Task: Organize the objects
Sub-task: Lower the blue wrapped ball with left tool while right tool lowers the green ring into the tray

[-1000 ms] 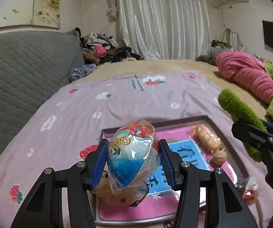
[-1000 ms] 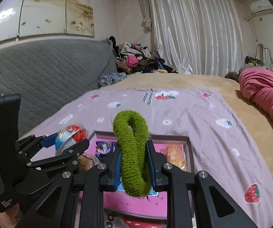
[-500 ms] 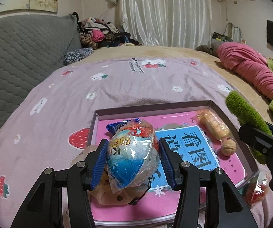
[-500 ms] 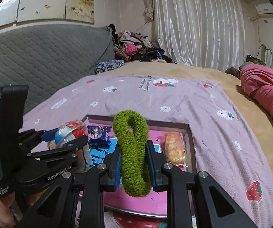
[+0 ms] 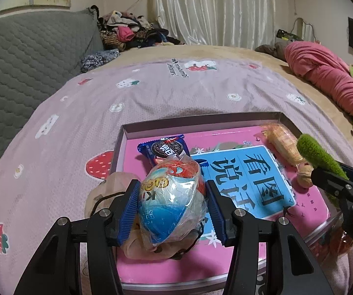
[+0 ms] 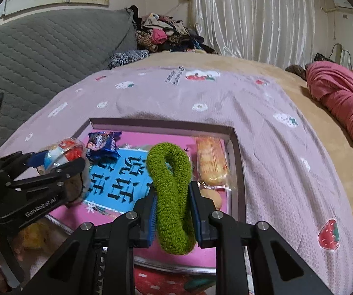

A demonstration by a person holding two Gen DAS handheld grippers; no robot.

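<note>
While both grippers hang over the bed, each one has something squeezed between its blue pads. The left gripper has its jaws about half way apart, and they press on both sides of a round toy egg wrapped in crinkly clear plastic — blue at the bottom, red and white at the top. The egg sits up above a pale cloth pouch with a dark string, which lies at the near left corner of the tray.

The right gripper has its jaws pulled in tight on a fuzzy green hair tie. The soft ring is pinched flat in the middle, so one loop sticks up past the fingertips and the other end hangs down behind them.

Both things are held above the tray, a low box with a pink floor and a big blue card with dark writing on it. Inside the tray lie a blue cookie packet near the far left, a long orange snack bar in a clear wrapper along the right wall, and a walnut just beside the near end of that bar. The tray rests on a purple blanket with strawberries and little flowers — and a pink bundle of cloth lies far off to the right.
</note>
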